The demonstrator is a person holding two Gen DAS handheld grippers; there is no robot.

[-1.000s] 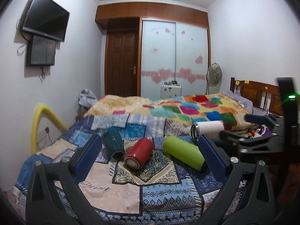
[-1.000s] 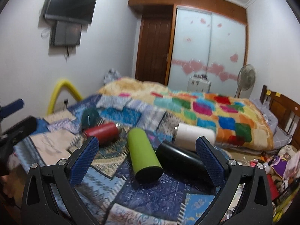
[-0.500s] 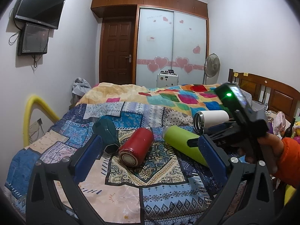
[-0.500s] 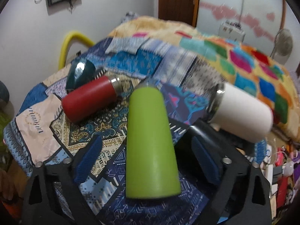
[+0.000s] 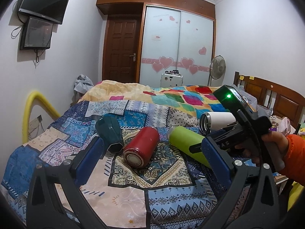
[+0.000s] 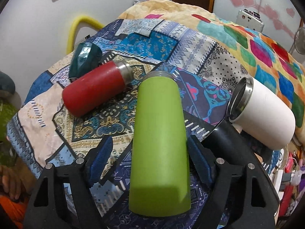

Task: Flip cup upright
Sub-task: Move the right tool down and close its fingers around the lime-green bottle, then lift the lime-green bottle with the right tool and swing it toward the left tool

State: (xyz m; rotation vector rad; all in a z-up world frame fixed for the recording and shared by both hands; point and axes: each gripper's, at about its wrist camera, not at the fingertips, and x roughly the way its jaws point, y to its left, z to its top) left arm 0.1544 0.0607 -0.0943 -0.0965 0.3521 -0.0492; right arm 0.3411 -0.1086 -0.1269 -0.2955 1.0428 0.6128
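Several cups lie on their sides on the patchwork bedspread (image 5: 124, 200). The lime green cup (image 6: 160, 143) lies between the fingers of my right gripper (image 6: 150, 158), which is open around it; the right pad is close to its side, the left pad apart. It also shows in the left wrist view (image 5: 186, 143). A red cup (image 5: 142, 147) (image 6: 95, 91), a dark green faceted cup (image 5: 110, 133) (image 6: 84, 57), a white cup (image 5: 217, 120) (image 6: 265, 114) and a black cup (image 6: 228, 143) lie around it. My left gripper (image 5: 152, 162) is open and empty above the bedspread.
A colourful quilt (image 5: 181, 99) covers the far half of the bed. A yellow padded rail (image 5: 32, 110) stands at the left. A wooden headboard (image 5: 276, 99) and clutter are at the right. A fan (image 5: 218, 66) and wardrobe stand behind.
My right gripper has moved forward and down over the lime green cup, which now sits between its fingers. The left gripper has hardly moved.
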